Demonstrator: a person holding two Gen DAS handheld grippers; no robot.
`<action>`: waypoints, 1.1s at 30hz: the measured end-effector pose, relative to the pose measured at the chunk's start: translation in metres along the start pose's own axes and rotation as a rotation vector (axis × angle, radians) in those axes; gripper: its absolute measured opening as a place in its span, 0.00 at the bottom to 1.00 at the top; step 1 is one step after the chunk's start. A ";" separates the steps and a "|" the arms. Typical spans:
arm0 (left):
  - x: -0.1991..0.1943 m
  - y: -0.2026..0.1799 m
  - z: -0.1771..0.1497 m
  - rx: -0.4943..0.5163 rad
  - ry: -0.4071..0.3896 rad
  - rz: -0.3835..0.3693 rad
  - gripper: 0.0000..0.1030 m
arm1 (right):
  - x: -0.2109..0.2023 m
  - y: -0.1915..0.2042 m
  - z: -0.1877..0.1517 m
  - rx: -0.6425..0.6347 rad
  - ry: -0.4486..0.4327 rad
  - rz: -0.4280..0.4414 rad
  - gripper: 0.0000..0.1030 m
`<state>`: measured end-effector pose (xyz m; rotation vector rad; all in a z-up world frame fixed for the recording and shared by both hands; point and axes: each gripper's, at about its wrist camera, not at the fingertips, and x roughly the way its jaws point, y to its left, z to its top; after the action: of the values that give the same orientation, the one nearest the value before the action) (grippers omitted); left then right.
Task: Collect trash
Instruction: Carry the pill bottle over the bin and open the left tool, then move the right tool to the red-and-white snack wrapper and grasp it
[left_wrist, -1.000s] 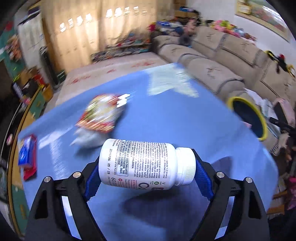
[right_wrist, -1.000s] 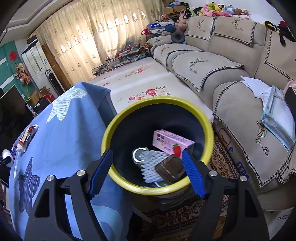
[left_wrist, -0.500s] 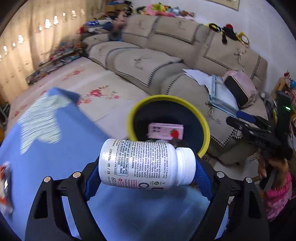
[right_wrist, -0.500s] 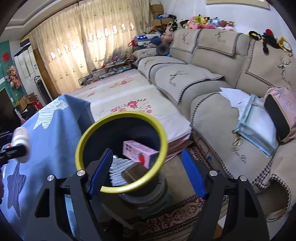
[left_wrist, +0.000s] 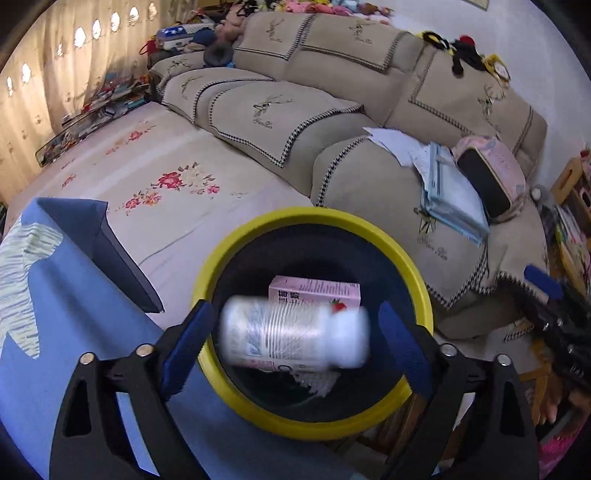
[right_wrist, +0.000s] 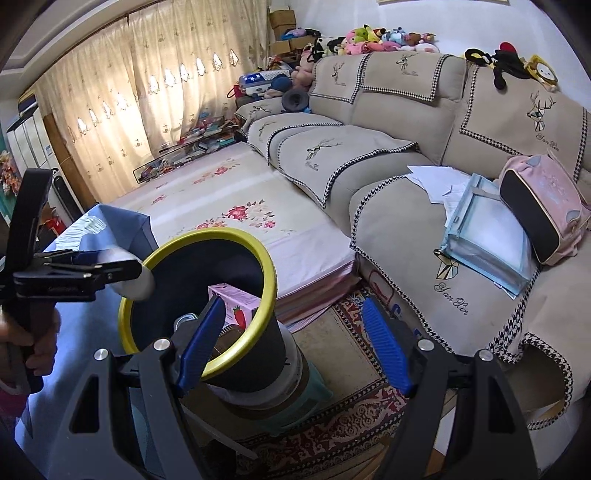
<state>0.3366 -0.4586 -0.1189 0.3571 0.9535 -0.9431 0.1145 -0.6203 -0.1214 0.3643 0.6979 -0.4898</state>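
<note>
A white pill bottle (left_wrist: 295, 338) shows blurred between the blue pads of my left gripper (left_wrist: 293, 339), clear of both pads, right over the mouth of the black bin with a yellow rim (left_wrist: 421, 295). The jaws stand open. A pink carton (left_wrist: 314, 291) and a brush lie inside the bin. In the right wrist view the bin (right_wrist: 267, 266) stands at lower left, with the left gripper (right_wrist: 110, 275) and the white bottle (right_wrist: 135, 284) at its near rim. My right gripper (right_wrist: 293, 347) is open and empty, beside the bin.
The blue-clothed table (left_wrist: 55, 314) lies left of the bin. A beige sofa (right_wrist: 406, 147) with a pink bag (right_wrist: 543, 206) and papers stands to the right. A patterned rug (right_wrist: 351, 417) covers the floor under the bin's stool.
My left gripper swung from the table to above the bin, opened, and the bottle came free of the pads. My right gripper drew back from the bin to the right.
</note>
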 end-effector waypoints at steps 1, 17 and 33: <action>-0.003 0.002 0.000 -0.010 -0.007 -0.004 0.89 | 0.000 0.001 -0.001 -0.001 0.001 0.001 0.70; -0.193 0.107 -0.138 -0.195 -0.267 0.268 0.95 | 0.015 0.061 -0.004 -0.113 0.060 0.062 0.70; -0.294 0.266 -0.322 -0.537 -0.317 0.518 0.95 | 0.020 0.313 0.020 -0.452 0.094 0.387 0.64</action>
<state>0.3120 0.0510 -0.0928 -0.0122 0.7321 -0.2383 0.3077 -0.3778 -0.0724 0.0903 0.7840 0.0571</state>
